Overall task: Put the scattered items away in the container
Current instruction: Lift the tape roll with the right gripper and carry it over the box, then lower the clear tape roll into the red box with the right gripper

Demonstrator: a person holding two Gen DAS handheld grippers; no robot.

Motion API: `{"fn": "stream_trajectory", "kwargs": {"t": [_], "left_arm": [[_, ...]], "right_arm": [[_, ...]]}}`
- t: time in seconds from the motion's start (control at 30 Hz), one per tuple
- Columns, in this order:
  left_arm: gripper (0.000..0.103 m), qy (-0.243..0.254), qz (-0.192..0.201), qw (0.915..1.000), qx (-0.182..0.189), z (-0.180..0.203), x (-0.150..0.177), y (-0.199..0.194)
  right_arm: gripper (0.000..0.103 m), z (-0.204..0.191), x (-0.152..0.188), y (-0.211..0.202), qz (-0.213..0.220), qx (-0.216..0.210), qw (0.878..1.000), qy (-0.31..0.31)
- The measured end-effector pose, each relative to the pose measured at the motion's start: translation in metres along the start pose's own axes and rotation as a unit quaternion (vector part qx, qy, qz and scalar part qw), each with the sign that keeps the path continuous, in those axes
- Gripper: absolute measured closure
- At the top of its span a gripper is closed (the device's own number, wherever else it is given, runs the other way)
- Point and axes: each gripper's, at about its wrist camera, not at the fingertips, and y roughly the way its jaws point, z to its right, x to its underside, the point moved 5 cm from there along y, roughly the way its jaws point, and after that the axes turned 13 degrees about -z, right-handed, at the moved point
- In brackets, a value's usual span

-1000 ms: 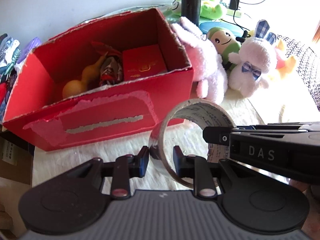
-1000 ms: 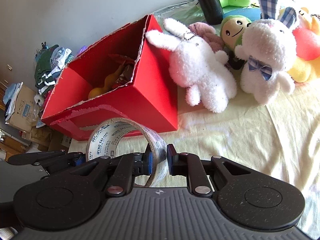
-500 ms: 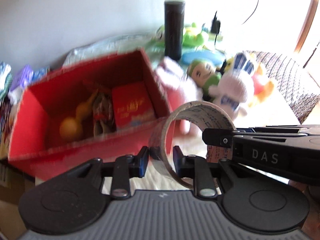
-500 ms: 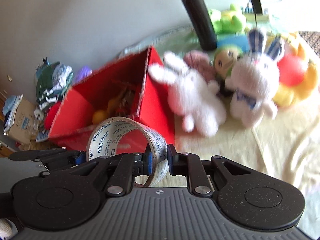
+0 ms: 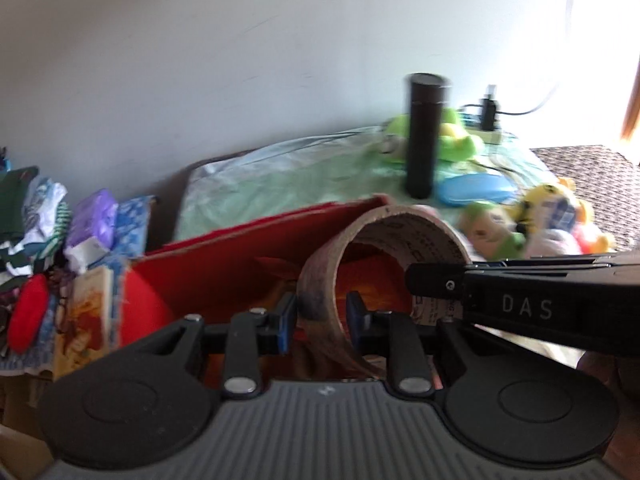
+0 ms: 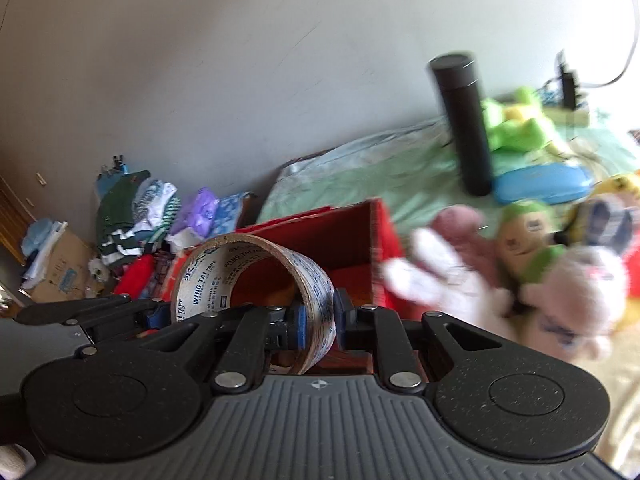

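Note:
A clear roll of packing tape [image 5: 384, 256] is held in the air over the open red cardboard box [image 5: 224, 268]. My left gripper [image 5: 320, 316] is shut on the roll's left wall. My right gripper [image 6: 318, 320] is shut on the opposite wall of the tape roll [image 6: 248, 268] and shows from the side in the left wrist view [image 5: 520, 300]. The red box [image 6: 340, 236] lies just behind and below the roll. Its contents are mostly hidden by the roll and grippers.
Plush toys [image 6: 520, 280] lie right of the box. A tall black flask [image 6: 464, 124], a green plush [image 6: 516, 124] and a blue case [image 6: 544, 184] stand behind on the green sheet. Folded clothes and cartons [image 6: 132, 208] pile up at the left.
Both grippers have lifted the tape roll off the table and carried it up and forward over the box. The view now tilts up toward the wall.

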Motion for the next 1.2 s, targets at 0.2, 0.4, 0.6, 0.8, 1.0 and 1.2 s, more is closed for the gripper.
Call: {"fn": "stream_trajectory", "kwargs": {"t": [0.2,0.4,0.6,0.8,1.0,1.2], "left_arm": [[0.080,0.009,-0.022,0.9987,-0.046,-0.055,-0.009,0.032],[0.080,0.006,-0.059,0.9944,-0.087,-0.093,-0.005,0.067],[0.080,0.008,-0.077,0.9903,-0.115,-0.109,-0.003,0.091],[0.079,0.006,-0.089,0.9898,-0.111,-0.116,-0.004,0.110],[0.080,0.001,-0.115,0.9885,-0.098,-0.119,-0.003,0.132],[0.080,0.020,-0.139,0.9862,-0.087,-0.109,-0.003,0.142]], "right_arm": [[0.088,-0.036,-0.021,0.062,-0.026,-0.023,0.999,-0.009],[0.089,-0.061,-0.033,0.121,-0.070,-0.032,0.997,-0.019],[0.092,-0.066,-0.036,0.164,-0.129,-0.049,0.990,-0.003],[0.093,-0.065,-0.039,0.187,-0.170,-0.049,0.984,0.001],[0.094,-0.060,-0.039,0.206,-0.194,-0.037,0.980,-0.006],[0.094,-0.049,-0.037,0.213,-0.212,-0.022,0.977,0.017]]}}
